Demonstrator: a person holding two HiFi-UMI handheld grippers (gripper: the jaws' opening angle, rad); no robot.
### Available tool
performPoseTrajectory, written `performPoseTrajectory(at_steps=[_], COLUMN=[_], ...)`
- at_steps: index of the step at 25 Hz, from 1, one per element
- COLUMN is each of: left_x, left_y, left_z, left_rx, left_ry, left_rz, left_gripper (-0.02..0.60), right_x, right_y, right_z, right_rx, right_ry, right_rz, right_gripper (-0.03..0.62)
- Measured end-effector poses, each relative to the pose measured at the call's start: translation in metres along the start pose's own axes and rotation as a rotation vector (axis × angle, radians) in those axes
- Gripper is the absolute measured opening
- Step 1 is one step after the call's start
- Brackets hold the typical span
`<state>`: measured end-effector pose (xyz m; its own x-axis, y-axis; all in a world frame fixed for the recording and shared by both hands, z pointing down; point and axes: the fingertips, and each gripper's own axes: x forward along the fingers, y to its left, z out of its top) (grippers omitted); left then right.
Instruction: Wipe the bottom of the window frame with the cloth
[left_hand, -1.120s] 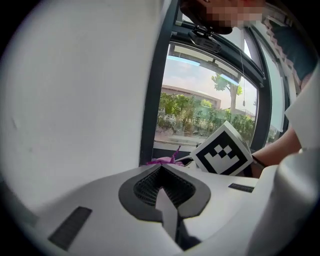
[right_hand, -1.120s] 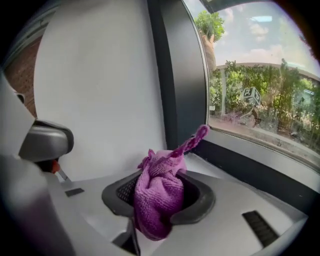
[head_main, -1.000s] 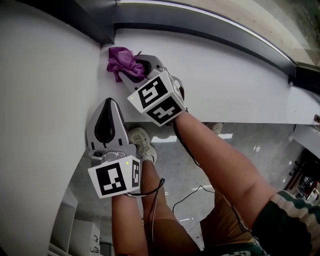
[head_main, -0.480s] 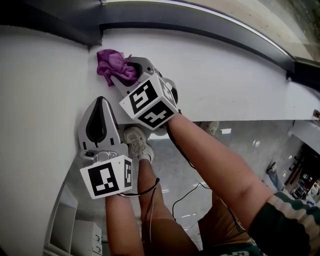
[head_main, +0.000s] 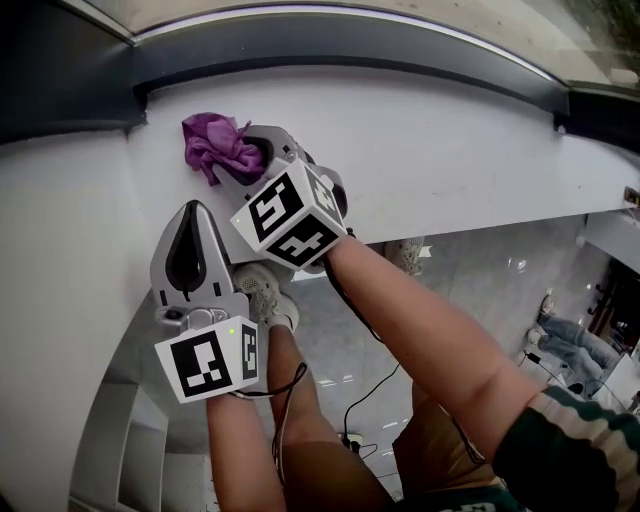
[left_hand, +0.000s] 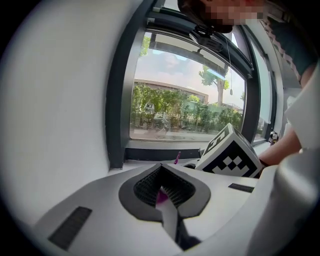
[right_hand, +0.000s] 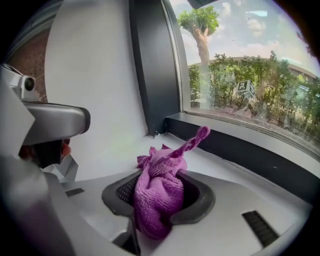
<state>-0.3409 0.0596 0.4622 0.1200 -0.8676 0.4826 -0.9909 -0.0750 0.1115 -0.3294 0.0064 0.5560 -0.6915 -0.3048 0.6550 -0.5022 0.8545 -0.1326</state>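
- Head view: the right hand-held gripper (head_main: 252, 152) is clamped on the purple cloth (head_main: 212, 145) over the left end of the white window sill (head_main: 450, 150). It sits close to the far left corner and short of the dark bottom rail of the window frame (head_main: 350, 50).
- Head view: the left hand-held gripper (head_main: 190, 207) lies at the sill's near edge by the left wall, just beside the right one. Its tip points toward the far edge. Only this view shows both forearms, the shoe (head_main: 262, 290) and the cable (head_main: 365, 395) on the floor below.
- Right gripper view: the cloth (right_hand: 160, 170) is bunched between the jaws of the right hand-held gripper (right_hand: 159, 205), and one twisted tail stands up toward the frame rail (right_hand: 240, 150). Whether the cloth touches the sill cannot be told. Trees beyond the glass show here, not in the head view.
- Left gripper view: the jaws of the left hand-held gripper (left_hand: 162, 187) are together. A small purple fleck shows at their seam, and what it is cannot be told.
- Left gripper view: ahead stand the right gripper's marker cube (left_hand: 230, 155), a purple sliver of cloth (left_hand: 177, 158) and the frame rail (left_hand: 165, 152).
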Motion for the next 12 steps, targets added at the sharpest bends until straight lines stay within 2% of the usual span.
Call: performPoseTrajectory(at_steps=[12], left_x=[0.024], left_y=[-0.076], left_z=[0.014], left_rx=[0.047], left_ry=[-0.005], left_rz=[-0.101], left_gripper=[0.003], right_x=[-0.051], right_y=[-0.049], right_z=[-0.036], right_rx=[0.046], right_ry=[0.005], right_rz=[-0.059], right_gripper=[0.152])
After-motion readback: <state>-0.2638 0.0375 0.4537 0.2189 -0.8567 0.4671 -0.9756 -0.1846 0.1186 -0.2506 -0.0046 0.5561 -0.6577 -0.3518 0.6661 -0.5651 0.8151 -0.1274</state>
